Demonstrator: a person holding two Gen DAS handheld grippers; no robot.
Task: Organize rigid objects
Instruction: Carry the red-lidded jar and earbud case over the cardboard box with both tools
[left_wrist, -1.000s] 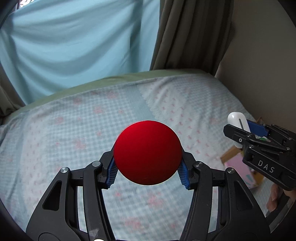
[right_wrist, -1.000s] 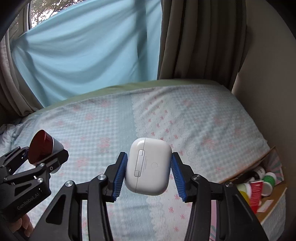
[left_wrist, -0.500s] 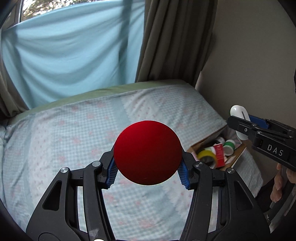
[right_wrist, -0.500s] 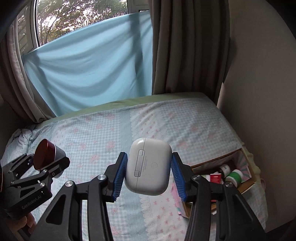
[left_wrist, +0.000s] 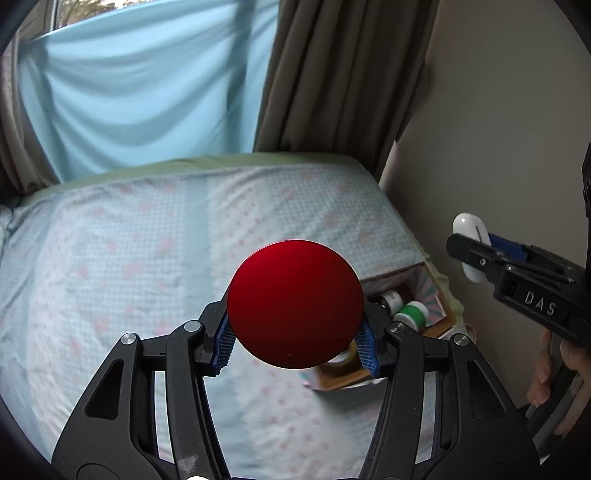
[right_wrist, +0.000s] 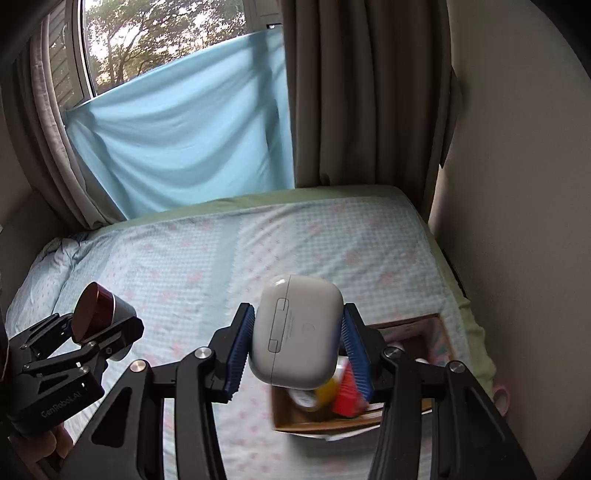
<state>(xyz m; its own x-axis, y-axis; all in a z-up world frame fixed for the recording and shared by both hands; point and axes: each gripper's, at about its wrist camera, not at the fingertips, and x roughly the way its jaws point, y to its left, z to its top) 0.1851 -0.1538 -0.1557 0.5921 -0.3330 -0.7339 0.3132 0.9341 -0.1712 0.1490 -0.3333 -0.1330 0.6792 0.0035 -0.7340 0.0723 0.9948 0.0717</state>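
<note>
Bed with pale blue checked sheet, pink flower print, under window with blue cloth and brown curtain. Cardboard box sits on bed near wall side, holds small bottles and coloured items, blurred. Left gripper held above bed, blue pads pressed on red round object. Right gripper above box, jaws closed on white earbud case, case tilted a little. Both objects in air, well above sheet.
</note>
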